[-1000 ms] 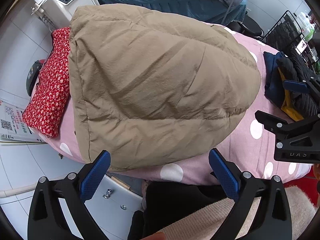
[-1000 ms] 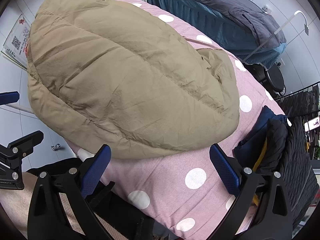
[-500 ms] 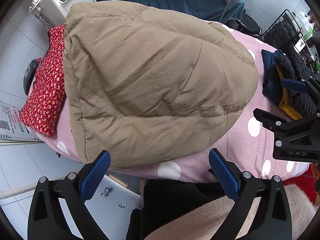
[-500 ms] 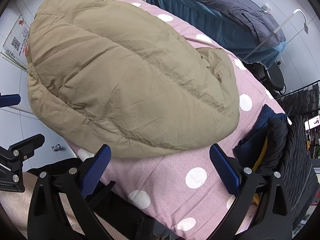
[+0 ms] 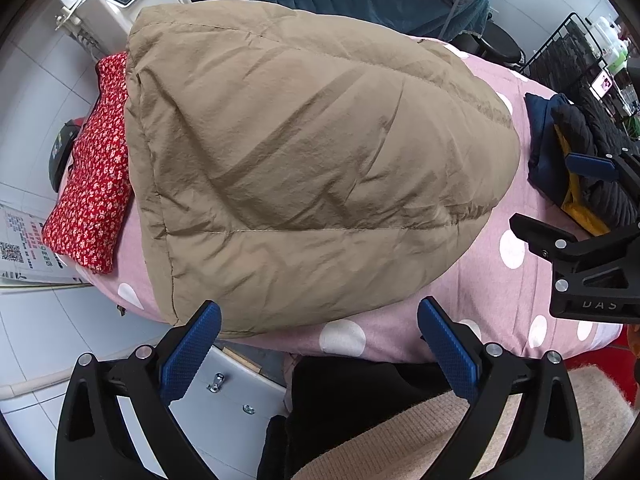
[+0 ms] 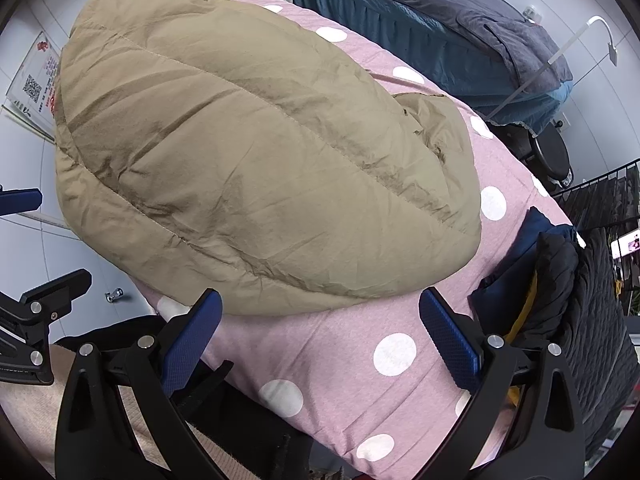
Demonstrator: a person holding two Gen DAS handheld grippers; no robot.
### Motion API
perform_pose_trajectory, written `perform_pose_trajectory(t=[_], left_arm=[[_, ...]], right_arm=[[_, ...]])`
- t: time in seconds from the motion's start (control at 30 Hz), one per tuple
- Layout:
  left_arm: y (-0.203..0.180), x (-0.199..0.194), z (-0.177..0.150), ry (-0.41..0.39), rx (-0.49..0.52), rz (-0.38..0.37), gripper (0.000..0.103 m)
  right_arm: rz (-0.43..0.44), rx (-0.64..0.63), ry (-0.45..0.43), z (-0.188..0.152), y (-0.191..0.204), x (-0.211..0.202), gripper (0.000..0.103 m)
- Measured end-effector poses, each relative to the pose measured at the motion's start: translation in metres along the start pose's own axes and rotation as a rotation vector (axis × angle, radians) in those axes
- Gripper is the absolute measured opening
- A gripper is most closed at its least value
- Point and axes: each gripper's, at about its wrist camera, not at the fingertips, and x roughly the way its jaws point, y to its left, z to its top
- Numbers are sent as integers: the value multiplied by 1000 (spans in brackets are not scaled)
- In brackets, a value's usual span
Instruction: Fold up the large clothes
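Left gripper (image 5: 319, 346): jaws spread wide, empty, blue pads (image 5: 191, 346) facing inward. Right gripper (image 6: 320, 344): jaws spread wide, empty, level with the left gripper, just to its right.

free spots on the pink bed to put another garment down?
Bare polka-dot sheet along the near edge, between the tan puffy jacket and the dark clothes pile. The jacket fills the middle; the red floral cushion crowds the left end.
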Motion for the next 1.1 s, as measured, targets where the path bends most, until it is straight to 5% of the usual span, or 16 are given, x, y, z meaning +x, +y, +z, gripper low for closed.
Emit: perform_pose_trajectory(t=[1.1], left_arm=[[4,-11,4,-22,5,-9,95]], right_arm=[[1,7,5,-3,1,3,97]])
